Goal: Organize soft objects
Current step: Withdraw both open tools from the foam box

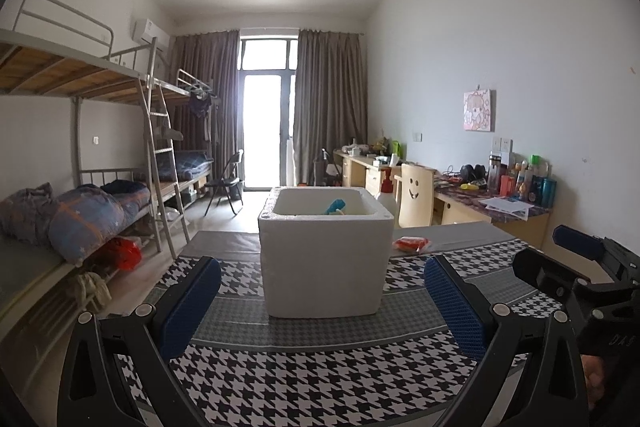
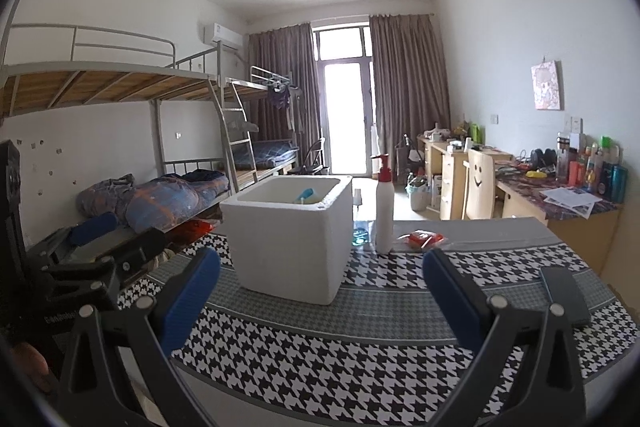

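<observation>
White foam box (image 1: pixel 325 259) upright mid-table on houndstooth cloth (image 1: pixel 304 379), open-topped.

Blue soft item (image 1: pixel 335 206) inside box, poking just above rim, with something pale beside it. Red packet (image 1: pixel 411 243) flat on cloth, right of box and apart from it; in right view, just right of white pump bottle (image 2: pixel 384 205) with red top, standing near box's right side. Dark flat thing (image 2: pixel 564 294) on cloth at right edge. Left gripper (image 1: pixel 322 307) spread wide, holding nothing, box framed between blue pads (image 1: pixel 188 303). Right gripper (image 2: pixel 320 301) likewise wide apart and bare, low over cloth in front of box.
</observation>
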Motion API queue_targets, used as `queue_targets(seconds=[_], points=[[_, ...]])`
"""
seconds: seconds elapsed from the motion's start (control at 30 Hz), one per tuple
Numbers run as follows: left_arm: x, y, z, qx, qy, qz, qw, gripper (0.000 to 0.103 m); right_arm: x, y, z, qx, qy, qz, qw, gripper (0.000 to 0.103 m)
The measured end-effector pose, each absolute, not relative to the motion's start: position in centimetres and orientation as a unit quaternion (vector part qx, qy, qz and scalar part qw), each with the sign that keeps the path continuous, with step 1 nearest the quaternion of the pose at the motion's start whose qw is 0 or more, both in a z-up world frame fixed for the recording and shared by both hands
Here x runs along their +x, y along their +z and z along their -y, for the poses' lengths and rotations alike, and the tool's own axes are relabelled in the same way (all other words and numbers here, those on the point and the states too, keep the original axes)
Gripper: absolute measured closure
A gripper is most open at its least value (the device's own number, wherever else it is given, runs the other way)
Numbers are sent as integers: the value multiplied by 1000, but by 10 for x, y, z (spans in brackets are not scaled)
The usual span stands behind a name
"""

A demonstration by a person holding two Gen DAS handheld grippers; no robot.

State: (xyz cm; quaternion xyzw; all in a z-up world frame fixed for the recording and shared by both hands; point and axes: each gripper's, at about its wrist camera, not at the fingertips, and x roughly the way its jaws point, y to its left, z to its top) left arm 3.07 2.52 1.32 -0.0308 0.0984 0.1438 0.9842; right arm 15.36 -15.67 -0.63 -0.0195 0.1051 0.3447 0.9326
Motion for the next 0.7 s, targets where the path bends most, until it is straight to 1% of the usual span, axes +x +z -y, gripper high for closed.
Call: queue_targets(seconds=[0.7], points=[[27, 1, -21, -22, 156, -99, 983, 1, 150, -31, 167, -7, 325, -112, 939, 1]])
